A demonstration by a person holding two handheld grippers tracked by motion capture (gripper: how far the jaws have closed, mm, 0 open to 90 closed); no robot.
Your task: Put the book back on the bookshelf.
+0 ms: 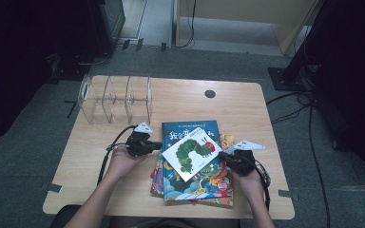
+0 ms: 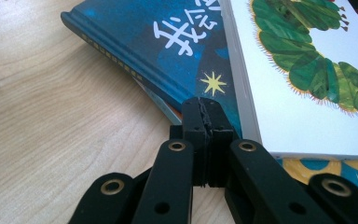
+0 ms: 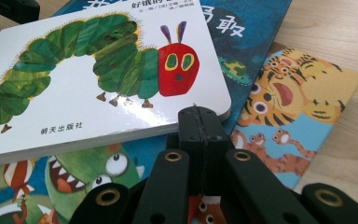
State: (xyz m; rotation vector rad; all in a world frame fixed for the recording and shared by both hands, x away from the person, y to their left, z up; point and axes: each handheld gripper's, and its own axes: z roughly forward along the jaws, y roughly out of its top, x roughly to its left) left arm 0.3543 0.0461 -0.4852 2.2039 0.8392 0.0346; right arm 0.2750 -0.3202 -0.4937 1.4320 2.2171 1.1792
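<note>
A stack of picture books (image 1: 195, 175) lies on the wooden table (image 1: 76, 166). On top rests a white board book with a green caterpillar (image 1: 192, 153) (image 2: 307, 84) (image 3: 88, 79), turned askew. Under it is a blue hardcover (image 2: 168, 46) (image 3: 256, 28), and a book with tigers (image 3: 303, 98) pokes out at the right. My left gripper (image 1: 158, 145) (image 2: 205, 105) is shut with nothing in it, its tips at the white book's left edge. My right gripper (image 1: 222, 156) (image 3: 200, 114) is shut and empty too, its tips right at the white book's right corner.
A clear acrylic divider rack (image 1: 116, 99) stands at the table's back left. A round cable hole (image 1: 210, 93) sits near the back edge. Cables (image 1: 309, 123) trail on the floor to the right. Bare wood lies left of the books.
</note>
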